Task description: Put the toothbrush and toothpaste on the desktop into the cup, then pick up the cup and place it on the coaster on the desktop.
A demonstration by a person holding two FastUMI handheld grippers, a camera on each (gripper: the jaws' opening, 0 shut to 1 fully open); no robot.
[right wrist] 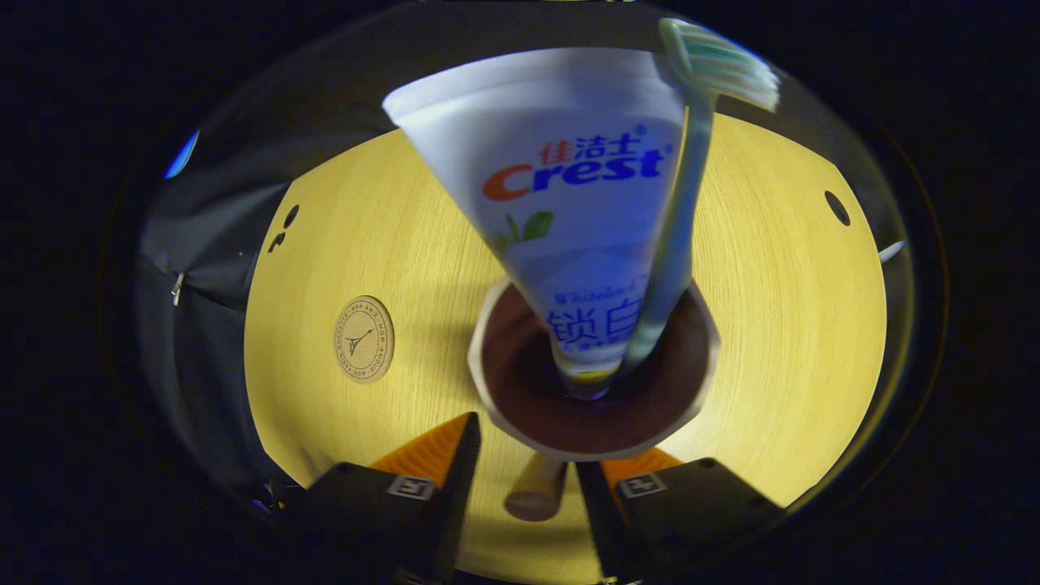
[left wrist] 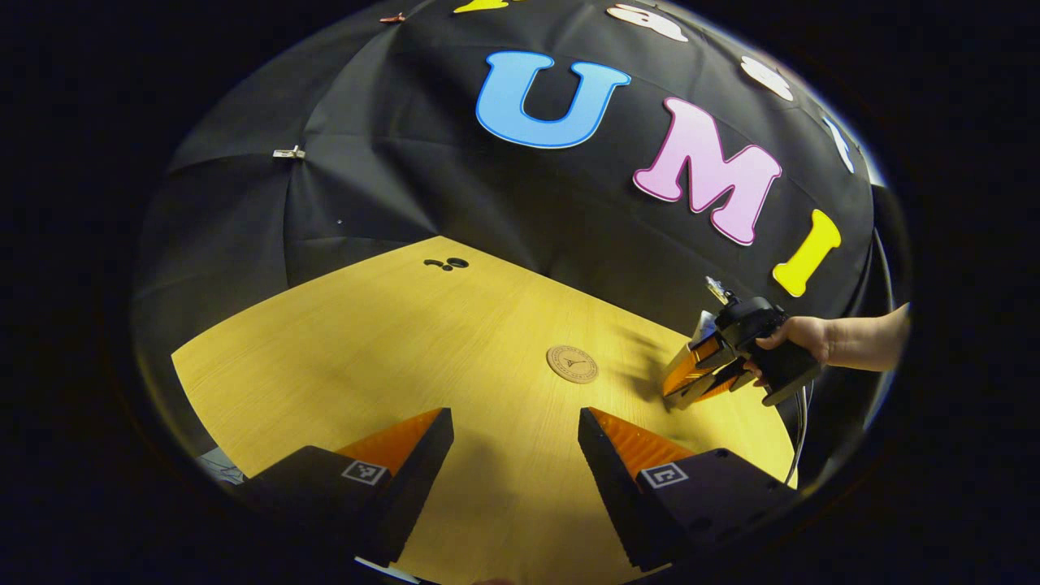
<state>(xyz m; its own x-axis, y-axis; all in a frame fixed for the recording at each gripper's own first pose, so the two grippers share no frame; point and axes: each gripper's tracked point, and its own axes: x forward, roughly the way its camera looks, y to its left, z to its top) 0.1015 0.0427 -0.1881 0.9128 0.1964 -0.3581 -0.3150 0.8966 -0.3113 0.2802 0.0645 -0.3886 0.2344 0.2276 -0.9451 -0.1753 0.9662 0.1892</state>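
Toothpaste [right wrist: 561, 203] and toothbrush [right wrist: 678, 211] both stand in the cup [right wrist: 520, 422], so the loading step looks done and the carry is in hand. Right gripper [right wrist: 524, 475] has its jaws either side of the cup handle [right wrist: 535, 491]; I cannot tell whether they pinch it. The cup appears lifted off the table [right wrist: 780, 325]. Coaster [right wrist: 363, 339] lies apart, toward the far edge. Left gripper [left wrist: 516, 455] hangs open over bare wood. Next move: bring the cup level over the coaster and lower it.
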